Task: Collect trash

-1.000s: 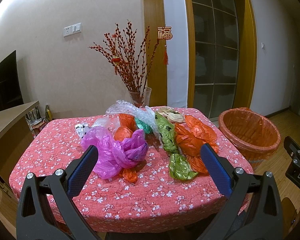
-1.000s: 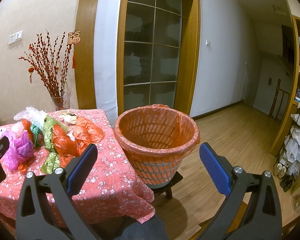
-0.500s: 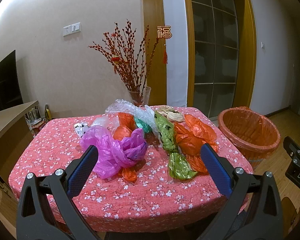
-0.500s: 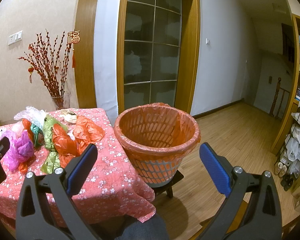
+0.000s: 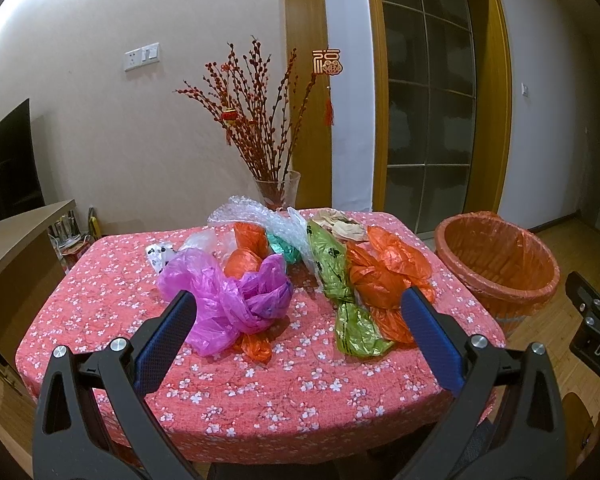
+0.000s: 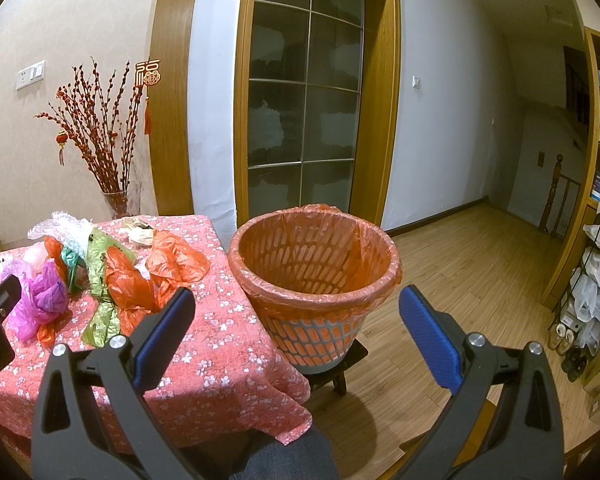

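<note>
As crumpled bags (image 5: 236,300) litter the table (image 5: 300,380) | orange-lined basket (image 6: 316,276) upright | left tool (image 5: 298,336), right tool (image 6: 296,332) released

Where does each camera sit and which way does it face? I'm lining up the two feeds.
Left wrist: on the left claw, open, facing the table of plastic bags; the right claw's edge shows.
Right wrist: on the right claw, open, facing the bin; a trouser leg shows below.
Shared: table, bags, bin, vase.
</note>
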`<state>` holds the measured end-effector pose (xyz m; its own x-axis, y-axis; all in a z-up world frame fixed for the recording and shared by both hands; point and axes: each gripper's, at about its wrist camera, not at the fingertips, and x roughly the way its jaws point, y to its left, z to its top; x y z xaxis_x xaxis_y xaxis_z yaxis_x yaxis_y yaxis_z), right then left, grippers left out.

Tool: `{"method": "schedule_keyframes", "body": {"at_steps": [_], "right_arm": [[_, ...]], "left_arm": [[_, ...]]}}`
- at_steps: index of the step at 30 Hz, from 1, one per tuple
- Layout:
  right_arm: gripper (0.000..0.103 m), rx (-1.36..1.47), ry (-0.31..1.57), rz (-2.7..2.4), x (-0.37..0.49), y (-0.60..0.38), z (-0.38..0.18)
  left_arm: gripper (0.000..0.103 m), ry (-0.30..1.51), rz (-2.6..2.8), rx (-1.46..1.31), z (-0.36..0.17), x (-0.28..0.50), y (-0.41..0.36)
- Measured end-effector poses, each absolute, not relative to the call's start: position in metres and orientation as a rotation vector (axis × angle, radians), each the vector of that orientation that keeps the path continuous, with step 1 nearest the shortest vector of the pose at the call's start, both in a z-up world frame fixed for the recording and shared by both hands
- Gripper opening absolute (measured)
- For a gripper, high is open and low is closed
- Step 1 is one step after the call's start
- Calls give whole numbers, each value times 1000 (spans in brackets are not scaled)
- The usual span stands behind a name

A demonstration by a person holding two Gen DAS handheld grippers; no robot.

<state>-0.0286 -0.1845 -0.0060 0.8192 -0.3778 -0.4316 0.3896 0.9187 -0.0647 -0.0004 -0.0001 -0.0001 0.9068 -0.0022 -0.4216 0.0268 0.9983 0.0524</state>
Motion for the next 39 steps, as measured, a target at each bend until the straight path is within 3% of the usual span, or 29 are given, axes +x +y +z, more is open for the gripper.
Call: {"method": "schedule_keyframes", "body": {"at_steps": [29, 39], "right_arm": [[99, 26, 474, -395, -22, -181, -10], [99, 67, 549, -287, 10, -185, -18]], "left_arm": [[101, 458, -10, 51, -9, 4, 0], [101, 500, 112, 2, -16, 23, 43]]}}
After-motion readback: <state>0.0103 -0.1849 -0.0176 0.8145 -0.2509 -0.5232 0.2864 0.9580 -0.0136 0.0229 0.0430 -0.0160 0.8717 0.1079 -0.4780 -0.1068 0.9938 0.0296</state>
